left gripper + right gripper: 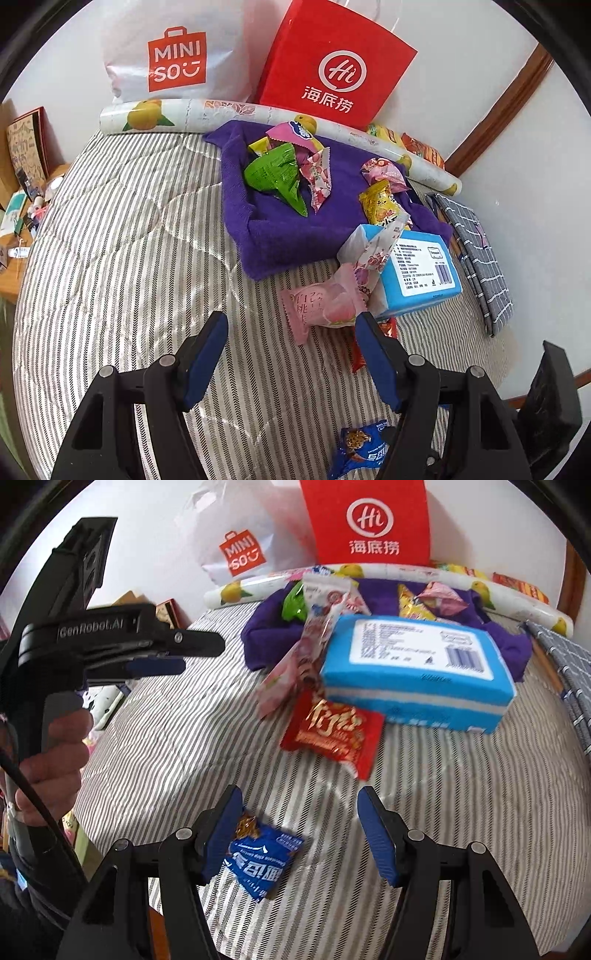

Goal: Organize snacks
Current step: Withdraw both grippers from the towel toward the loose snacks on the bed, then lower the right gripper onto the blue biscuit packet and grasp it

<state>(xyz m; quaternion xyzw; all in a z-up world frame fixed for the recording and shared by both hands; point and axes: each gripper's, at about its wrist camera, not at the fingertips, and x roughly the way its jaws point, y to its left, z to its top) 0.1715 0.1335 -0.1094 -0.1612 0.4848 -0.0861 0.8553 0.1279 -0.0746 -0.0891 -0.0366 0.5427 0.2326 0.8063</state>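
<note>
Several snacks already lie on the purple towel (280,206). Left near it on the bed: pink packet (325,301), red packet (332,731), blue cookie packet (258,860). Both the left hand-held gripper (291,354) and the right hand-held gripper (299,830) hang spread, empty.

Both grippers are wearing black frames with blue ribbed pads inside the jaws and silver pivot screws behind them. The left gripper (173,657) is showing white "GenRobot.AI" lettering, a black cable trailing behind.
</note>
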